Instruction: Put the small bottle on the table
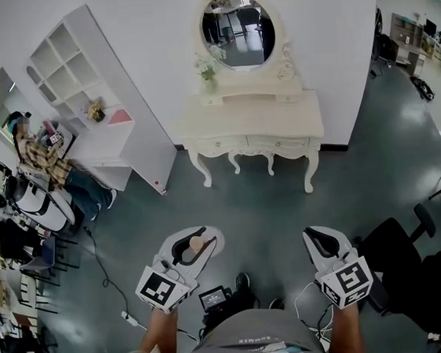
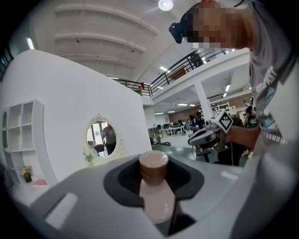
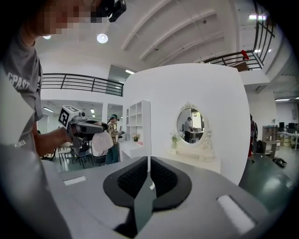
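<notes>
My left gripper is partly open, clamped on the small bottle, well short of the table. Bottle lies along jaws, cap toward tips. Right gripper closed, empty.

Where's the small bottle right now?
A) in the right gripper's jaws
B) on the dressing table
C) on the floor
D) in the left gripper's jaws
D: the left gripper has its jaws closed on the small bottle; the right gripper has its jaws together, empty.

Left gripper clamps the small bottle upright
</notes>
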A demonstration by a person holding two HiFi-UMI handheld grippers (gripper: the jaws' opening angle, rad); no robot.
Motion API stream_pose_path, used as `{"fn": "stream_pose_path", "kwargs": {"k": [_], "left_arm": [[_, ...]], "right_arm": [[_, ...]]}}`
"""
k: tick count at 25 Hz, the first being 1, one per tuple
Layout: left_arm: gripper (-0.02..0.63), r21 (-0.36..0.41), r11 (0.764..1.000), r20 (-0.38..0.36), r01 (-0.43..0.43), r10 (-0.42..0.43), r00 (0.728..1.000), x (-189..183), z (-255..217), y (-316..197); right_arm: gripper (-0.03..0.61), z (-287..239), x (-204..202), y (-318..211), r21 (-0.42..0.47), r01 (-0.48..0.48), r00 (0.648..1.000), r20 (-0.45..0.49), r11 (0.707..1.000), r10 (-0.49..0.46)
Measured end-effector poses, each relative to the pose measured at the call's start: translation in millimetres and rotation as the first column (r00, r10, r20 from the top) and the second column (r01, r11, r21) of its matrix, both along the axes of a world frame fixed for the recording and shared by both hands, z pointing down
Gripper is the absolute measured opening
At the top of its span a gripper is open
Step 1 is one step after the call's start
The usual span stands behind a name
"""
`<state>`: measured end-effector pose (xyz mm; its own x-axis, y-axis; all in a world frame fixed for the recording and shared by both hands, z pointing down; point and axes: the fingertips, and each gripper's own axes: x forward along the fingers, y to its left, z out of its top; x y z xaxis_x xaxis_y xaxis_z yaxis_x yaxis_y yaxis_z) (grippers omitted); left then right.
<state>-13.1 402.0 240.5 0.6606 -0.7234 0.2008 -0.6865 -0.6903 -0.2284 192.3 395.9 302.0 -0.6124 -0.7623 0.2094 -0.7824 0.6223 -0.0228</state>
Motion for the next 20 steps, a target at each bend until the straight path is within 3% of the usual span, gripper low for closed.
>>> {"fn": "stream_pose_path", "kwargs": {"k": [10, 20], "left_arm": [[0.110, 0.000, 0.992, -0.039, -0.130, 0.130, 0.991, 4.3, 18.4, -103.6], [0.110, 0.000, 0.973, -0.063, -0.232, 0.231, 0.971, -36.5, 18.9, -245.6]], "right_arm": [[0.021, 10.5, -0.1, -62.7, -0.031, -0.126, 0.992, -0.037, 0.992, 0.124], [0.021, 10.9, -52.1, -174.7, -0.050, -0.221, 0.974, -0.069, 0.974, 0.218]]}}
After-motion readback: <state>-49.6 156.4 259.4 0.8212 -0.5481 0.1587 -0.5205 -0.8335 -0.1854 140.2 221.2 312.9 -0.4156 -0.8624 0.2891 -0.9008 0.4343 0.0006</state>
